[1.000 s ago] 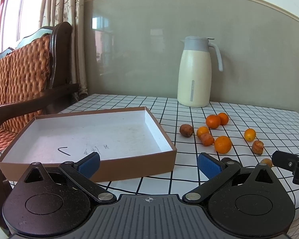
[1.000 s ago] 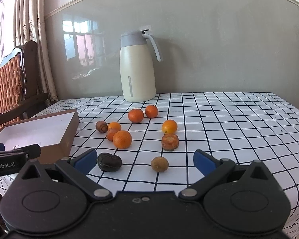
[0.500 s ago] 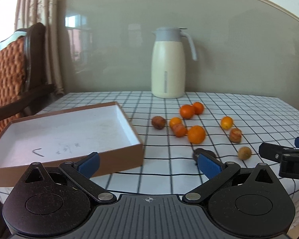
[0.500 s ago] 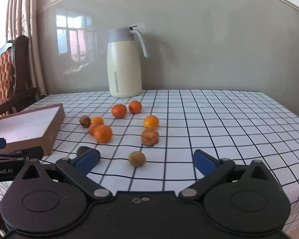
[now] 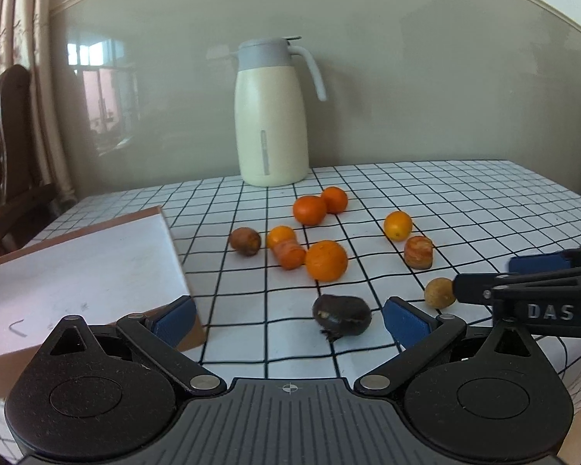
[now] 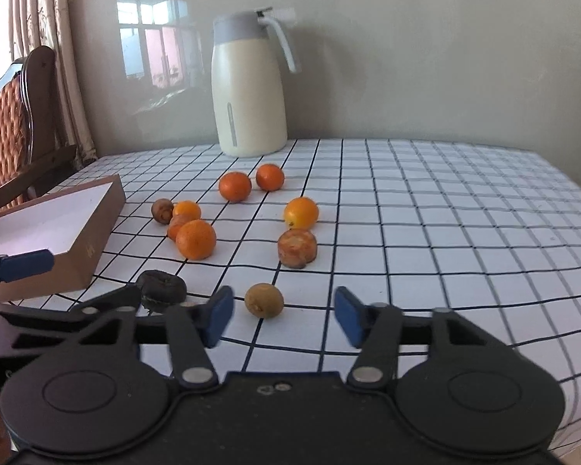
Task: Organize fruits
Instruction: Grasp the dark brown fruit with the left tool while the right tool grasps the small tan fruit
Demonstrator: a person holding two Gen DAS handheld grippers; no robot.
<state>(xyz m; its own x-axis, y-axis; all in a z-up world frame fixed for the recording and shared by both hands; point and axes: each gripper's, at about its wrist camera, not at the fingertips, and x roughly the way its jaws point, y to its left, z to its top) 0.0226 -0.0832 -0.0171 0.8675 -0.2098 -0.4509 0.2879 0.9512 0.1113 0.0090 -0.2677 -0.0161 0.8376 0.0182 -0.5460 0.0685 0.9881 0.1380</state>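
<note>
right tool [image 6: 284,316] tilts down toward the small brown fruit [image 6: 263,300], jaws just narrowed.

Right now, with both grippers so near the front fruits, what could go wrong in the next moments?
1. The right gripper has just been closing, but the small brown fruit lies ahead of its pads, untouched; they may shut on nothing or push it away.
2. The left gripper stands open at the dark fruit, close beside the right gripper; the two may collide.
3. A knocked round fruit could roll across the table.
</note>
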